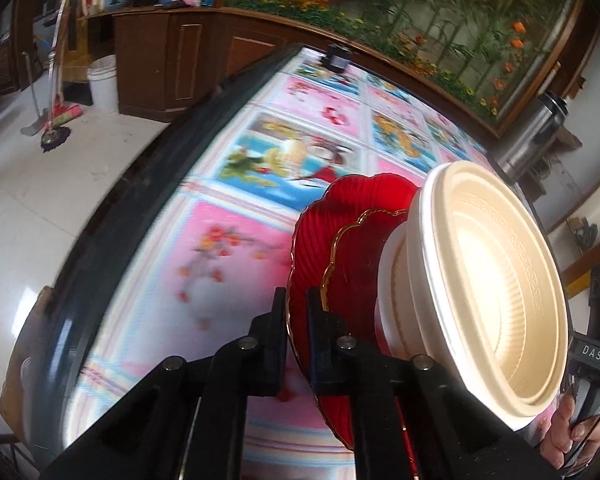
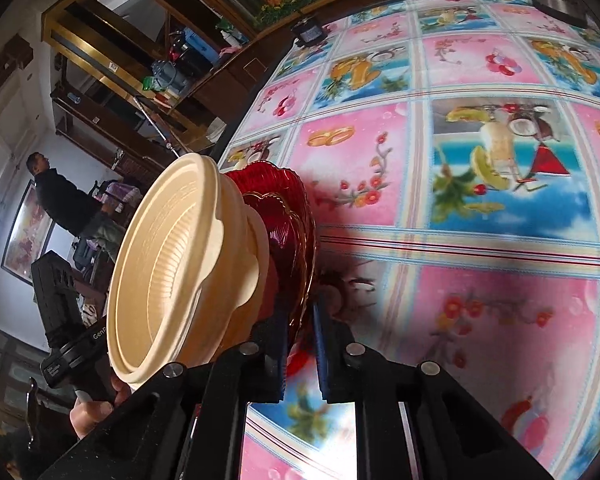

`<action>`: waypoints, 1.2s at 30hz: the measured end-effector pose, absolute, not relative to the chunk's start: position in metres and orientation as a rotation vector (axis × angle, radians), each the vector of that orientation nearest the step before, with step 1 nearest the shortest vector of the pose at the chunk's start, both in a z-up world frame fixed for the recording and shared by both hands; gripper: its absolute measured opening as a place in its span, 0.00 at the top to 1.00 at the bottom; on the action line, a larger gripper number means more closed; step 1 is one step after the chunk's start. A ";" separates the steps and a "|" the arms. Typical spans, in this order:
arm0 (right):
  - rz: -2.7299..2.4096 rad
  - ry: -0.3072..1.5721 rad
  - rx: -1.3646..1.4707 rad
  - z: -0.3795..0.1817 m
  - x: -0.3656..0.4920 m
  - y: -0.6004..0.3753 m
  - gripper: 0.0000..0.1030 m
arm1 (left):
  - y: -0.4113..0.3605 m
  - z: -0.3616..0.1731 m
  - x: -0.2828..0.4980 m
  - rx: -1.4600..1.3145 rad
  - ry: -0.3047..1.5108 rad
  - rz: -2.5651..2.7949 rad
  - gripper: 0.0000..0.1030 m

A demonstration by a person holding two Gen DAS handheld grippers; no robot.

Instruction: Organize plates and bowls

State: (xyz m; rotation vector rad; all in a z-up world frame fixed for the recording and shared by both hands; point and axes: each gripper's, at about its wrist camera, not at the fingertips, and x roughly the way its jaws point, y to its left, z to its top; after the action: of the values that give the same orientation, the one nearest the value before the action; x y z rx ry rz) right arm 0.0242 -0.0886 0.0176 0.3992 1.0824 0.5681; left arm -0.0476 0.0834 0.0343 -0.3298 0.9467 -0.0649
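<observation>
Left jaws: the left gripper (image 1: 296, 300) is pinching the rim of the big red plate (image 1: 312, 240).
Right jaws: the right gripper (image 2: 300, 312) is pinching the other edge of the same red plate (image 2: 296, 208).
Small plate: a smaller red plate with a gold wavy edge (image 1: 352, 256) lies on the big one.
Bowls: two cream bowls (image 1: 492, 280), one inside the other, sit on the small plate.
Stack: it looks tipped on its side in both views, and the bowls' open side faces away from the plates.
Table: the cloth (image 2: 460, 184) has pink and blue squares with flowers and fruit. The stack is by the table's near edge.
Hands: fingers of a hand (image 1: 564, 432) wrap a black handle next to the bowls.
Room: a person in dark clothes (image 2: 66, 196) is far back. A white bucket (image 1: 103, 82) stands on the floor by a brown cabinet (image 1: 156, 64).
</observation>
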 end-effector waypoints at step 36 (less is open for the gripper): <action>0.191 0.788 0.467 0.025 -0.006 -0.274 0.85 | -0.104 0.016 0.004 -0.230 0.902 -0.211 0.58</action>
State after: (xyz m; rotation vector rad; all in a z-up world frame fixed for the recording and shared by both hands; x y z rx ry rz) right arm -0.0060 -0.2740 0.0248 0.4673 0.7884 0.1910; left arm 0.0043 -0.1036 0.0163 -0.2299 0.9025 -0.2107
